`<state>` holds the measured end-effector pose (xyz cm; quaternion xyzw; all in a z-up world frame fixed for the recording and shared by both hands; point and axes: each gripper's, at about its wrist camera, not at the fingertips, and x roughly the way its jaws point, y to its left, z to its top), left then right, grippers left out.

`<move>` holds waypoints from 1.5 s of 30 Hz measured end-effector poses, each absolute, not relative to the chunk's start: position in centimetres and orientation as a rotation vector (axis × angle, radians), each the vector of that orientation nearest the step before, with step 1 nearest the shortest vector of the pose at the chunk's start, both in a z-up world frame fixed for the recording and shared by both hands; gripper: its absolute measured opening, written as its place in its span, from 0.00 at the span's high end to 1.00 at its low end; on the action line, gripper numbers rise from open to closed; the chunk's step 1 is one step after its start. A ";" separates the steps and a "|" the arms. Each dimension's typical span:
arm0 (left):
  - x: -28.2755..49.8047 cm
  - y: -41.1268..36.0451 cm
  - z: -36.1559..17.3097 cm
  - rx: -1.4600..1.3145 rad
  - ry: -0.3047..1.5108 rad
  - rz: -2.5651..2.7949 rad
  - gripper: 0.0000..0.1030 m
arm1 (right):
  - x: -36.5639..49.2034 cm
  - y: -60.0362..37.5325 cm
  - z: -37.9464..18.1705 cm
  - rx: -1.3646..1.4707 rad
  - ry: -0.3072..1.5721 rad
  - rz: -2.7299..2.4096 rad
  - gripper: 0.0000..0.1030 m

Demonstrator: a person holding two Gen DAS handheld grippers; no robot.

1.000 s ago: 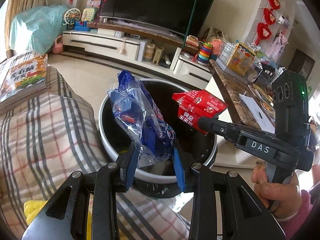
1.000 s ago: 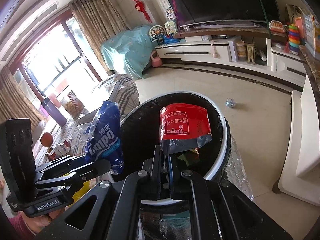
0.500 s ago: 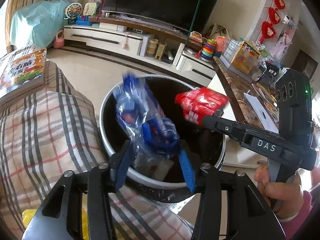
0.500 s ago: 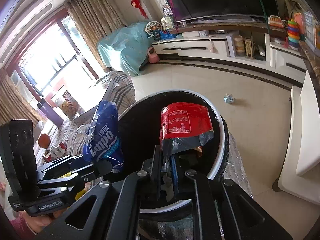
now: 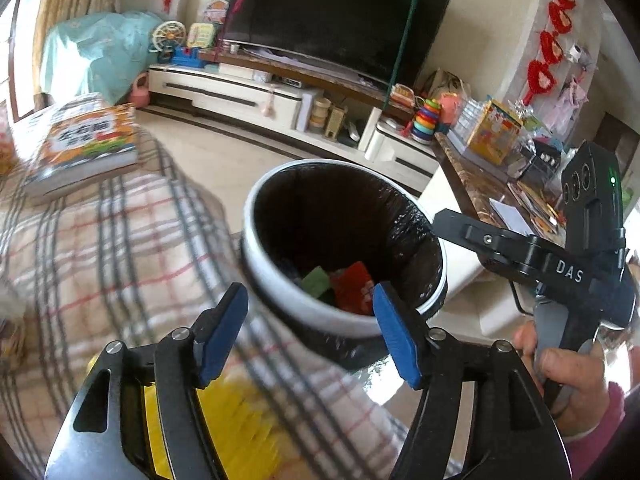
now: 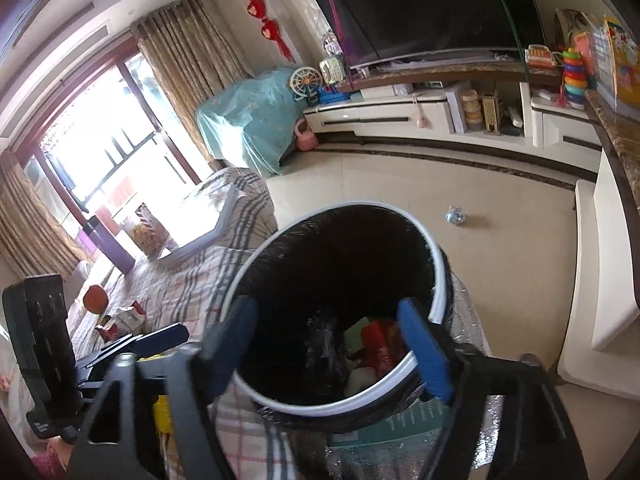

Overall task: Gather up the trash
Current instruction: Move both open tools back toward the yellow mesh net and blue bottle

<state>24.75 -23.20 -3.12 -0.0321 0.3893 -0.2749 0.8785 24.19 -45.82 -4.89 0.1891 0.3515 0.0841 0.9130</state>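
Daylight enters through the window (image 6: pixel 92 168) at the left of the right wrist view, where it blows out to white and washes out the plaid cover (image 6: pixel 224 216) just below it; the rest of the room is evenly and softly lit, with no hard shadows. Both views show strong fisheye bending, with dark vignetted corners and the TV (image 5: pixel 336 20) and cabinet lines curved toward the edges. Motion blur smears the plaid cover (image 5: pixel 120 248) and yellow item (image 5: pixel 240 412) in the left wrist view, and the near fingers (image 6: pixel 228 344) in the right; the bin interior (image 6: pixel 340 272) reads almost black, with small specular glints on its liner.
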 end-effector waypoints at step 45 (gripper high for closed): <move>15.0 -0.3 -4.8 -0.268 0.745 -0.208 0.24 | 18.5 -27.7 -7.4 0.365 0.791 0.435 0.07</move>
